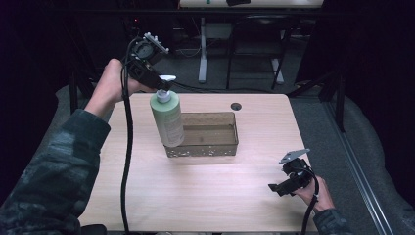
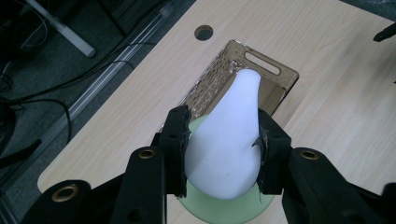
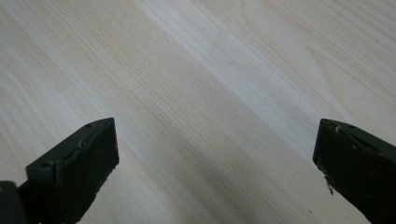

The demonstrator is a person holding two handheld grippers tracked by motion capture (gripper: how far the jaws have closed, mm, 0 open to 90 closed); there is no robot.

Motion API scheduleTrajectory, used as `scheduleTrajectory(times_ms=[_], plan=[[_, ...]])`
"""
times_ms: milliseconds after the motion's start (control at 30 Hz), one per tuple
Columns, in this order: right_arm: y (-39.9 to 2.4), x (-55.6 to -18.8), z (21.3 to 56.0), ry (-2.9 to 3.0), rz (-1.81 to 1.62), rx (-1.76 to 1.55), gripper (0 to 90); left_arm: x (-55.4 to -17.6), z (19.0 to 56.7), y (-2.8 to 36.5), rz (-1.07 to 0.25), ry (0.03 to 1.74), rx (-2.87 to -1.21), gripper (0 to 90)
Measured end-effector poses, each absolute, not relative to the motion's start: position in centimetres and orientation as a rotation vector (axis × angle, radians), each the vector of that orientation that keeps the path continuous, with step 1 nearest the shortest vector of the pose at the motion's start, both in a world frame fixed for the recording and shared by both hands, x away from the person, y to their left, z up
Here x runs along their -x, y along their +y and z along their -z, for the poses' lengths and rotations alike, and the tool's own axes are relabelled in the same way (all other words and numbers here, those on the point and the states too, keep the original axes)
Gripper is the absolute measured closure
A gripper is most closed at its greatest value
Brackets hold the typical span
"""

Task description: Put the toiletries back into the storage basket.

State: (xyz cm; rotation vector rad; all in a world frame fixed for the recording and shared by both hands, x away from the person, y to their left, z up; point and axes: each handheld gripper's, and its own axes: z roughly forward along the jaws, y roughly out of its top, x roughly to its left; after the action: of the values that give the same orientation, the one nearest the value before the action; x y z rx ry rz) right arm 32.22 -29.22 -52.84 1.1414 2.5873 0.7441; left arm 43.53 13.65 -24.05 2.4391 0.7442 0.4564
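Looking down from the high view, the left gripper (image 1: 159, 84) clamps the white pump head (image 1: 165, 81) of a tall pale-green plastic bottle (image 1: 167, 120), tilted over the near-left corner of a translucent brown rectangular bin (image 1: 218, 145) on the light wooden table (image 1: 205, 196). The right gripper (image 1: 283, 186) rests near the table's near-right edge.

Left gripper view: both jaws press the pump head (image 2: 229, 149) above the bin (image 2: 275, 79).

Right gripper view: jaws stand wide apart over bare table (image 3: 210, 84).

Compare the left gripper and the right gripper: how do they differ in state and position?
The left gripper is shut on the white pump head of the green bottle; the right gripper stands open with nothing between its jaws. The left gripper is raised beside the brown tray, the right gripper sits low over the bare table. Both are black, hand-held and trail a cable.
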Motion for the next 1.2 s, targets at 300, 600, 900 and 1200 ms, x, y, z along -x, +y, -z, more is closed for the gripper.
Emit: scheduleTrajectory(times_ms=[300,600,900,1200], plan=[[-29.3,-32.2,52.8,2.585,-0.746,-1.139,0.0,-44.2,23.9,13.0,-0.475,0.745,-2.439,62.6],[-29.3,-32.2,52.8,2.588,-0.744,-1.136,0.0,-45.0,23.7,12.6,-0.473,0.751,-2.439,62.6],[-29.2,-32.2,52.8,2.59,-0.749,-1.143,0.0,-45.8,23.7,12.2,-0.484,0.766,-2.441,62.6],[-29.2,-32.2,52.9,2.588,-0.739,-1.135,0.0,-46.5,24.0,11.9,-0.498,0.787,-2.436,62.7]])
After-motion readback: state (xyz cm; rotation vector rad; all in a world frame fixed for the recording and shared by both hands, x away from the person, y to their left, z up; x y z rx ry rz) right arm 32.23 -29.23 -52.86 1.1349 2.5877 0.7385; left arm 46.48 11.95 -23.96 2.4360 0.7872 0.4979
